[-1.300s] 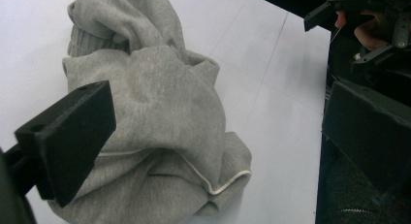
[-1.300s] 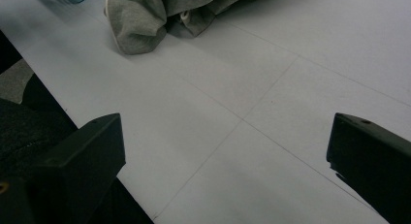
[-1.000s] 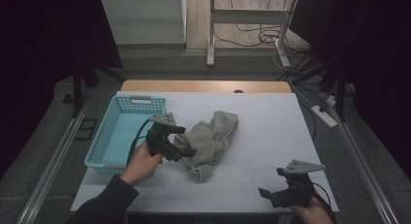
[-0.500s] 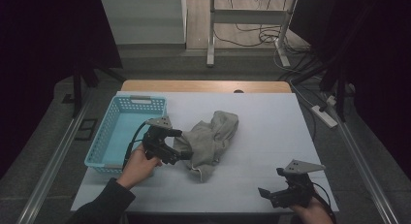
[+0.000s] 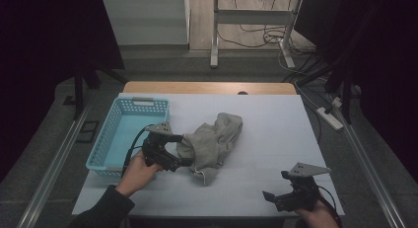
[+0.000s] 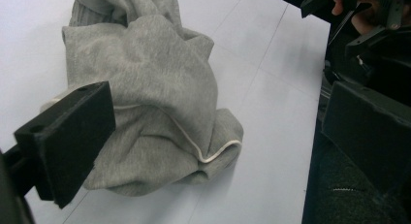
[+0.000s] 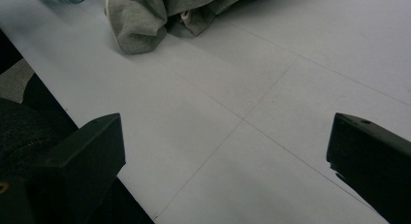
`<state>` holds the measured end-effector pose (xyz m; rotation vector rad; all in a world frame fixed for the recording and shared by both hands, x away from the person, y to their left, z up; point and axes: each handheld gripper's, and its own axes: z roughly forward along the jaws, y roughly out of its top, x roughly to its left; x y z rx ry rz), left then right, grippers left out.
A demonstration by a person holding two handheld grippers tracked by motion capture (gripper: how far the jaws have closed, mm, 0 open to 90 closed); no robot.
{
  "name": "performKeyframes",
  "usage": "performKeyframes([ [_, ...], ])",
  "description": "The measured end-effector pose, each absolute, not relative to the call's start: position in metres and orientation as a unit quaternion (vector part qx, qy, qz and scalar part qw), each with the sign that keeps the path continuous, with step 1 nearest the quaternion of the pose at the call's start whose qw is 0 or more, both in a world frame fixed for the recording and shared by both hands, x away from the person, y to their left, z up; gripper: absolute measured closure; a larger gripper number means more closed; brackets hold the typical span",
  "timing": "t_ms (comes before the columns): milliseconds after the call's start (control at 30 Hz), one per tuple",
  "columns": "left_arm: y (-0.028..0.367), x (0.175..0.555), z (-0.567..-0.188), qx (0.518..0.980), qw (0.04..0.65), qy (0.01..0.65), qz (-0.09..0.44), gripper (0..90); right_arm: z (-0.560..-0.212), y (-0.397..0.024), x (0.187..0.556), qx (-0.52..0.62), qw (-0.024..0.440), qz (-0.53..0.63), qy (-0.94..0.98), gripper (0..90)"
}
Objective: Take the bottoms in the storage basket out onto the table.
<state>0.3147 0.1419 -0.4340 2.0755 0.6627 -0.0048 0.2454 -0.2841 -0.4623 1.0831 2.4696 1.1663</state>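
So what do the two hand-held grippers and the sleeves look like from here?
Both are black. The left hand-held gripper has blocky, square-ended jaws, a grey three-cornered plate on top and a black cable trailing back. The right hand-held gripper carries the same grey plate. The left arm wears a dark sleeve.

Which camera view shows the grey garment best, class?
The left gripper view: the grey garment sits close, folds and pale hem seam clear. The high view shows its whole crumpled outline beside the basket. The right gripper view catches just its near edge.
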Motion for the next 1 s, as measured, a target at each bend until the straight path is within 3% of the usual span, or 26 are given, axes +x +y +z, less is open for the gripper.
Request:
performKeyframes([
  [1000, 0.155, 0.297, -0.435, 0.843, 0.463, 0.272, 0.007, 0.0, -0.462, -0.284, 0.245, 0.367, 0.102, 0.394, 0.836, 0.5],
])
